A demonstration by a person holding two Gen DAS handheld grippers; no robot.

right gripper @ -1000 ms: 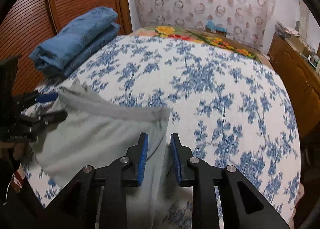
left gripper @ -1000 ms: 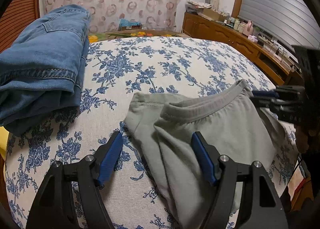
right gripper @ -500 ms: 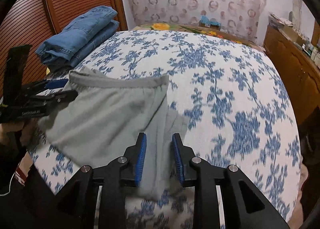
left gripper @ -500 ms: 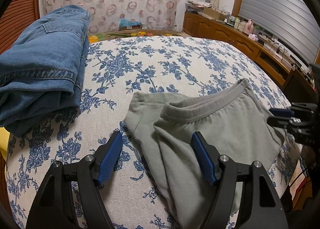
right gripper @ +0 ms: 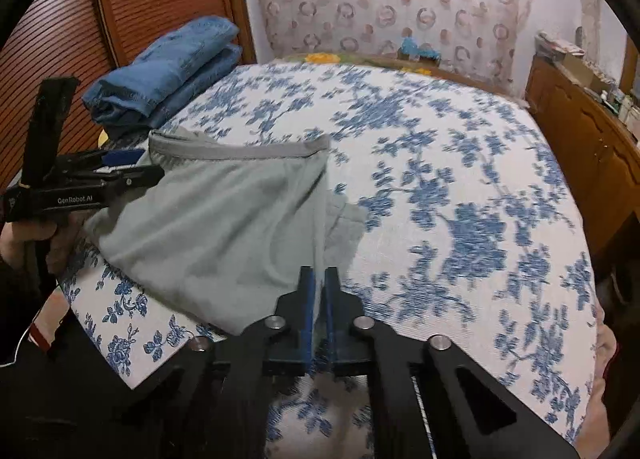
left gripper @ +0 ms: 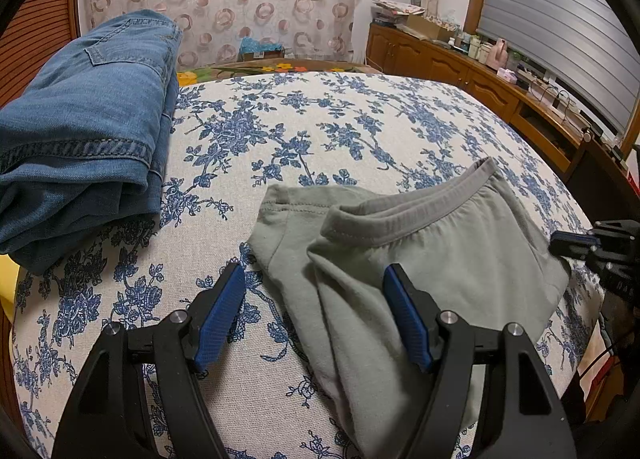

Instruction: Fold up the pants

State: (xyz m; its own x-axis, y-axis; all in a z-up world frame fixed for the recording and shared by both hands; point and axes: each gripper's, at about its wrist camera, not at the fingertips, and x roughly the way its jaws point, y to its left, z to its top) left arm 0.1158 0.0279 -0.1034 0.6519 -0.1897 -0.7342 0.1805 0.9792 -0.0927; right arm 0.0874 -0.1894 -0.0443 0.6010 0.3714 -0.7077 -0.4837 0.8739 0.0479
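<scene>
The fold is being set up, I judge: the right gripper [right gripper: 319, 291] has its jaws pinched together on the near edge of the grey pants [right gripper: 224, 219], which lie bunched on the blue-flowered bed cover [right gripper: 460, 187] with the waistband [left gripper: 420, 215] toward the far side. The left gripper [left gripper: 316, 319] hovers wide and empty, its pads straddling the garment's left fold without pressing. Next it should close on that edge so both ends can lift and carry over together. Folded jeans [left gripper: 84, 127] sit well apart at the left

Black hand-held gripper [left gripper: 314, 315], blue ribbed pads (silver screws).
</scene>
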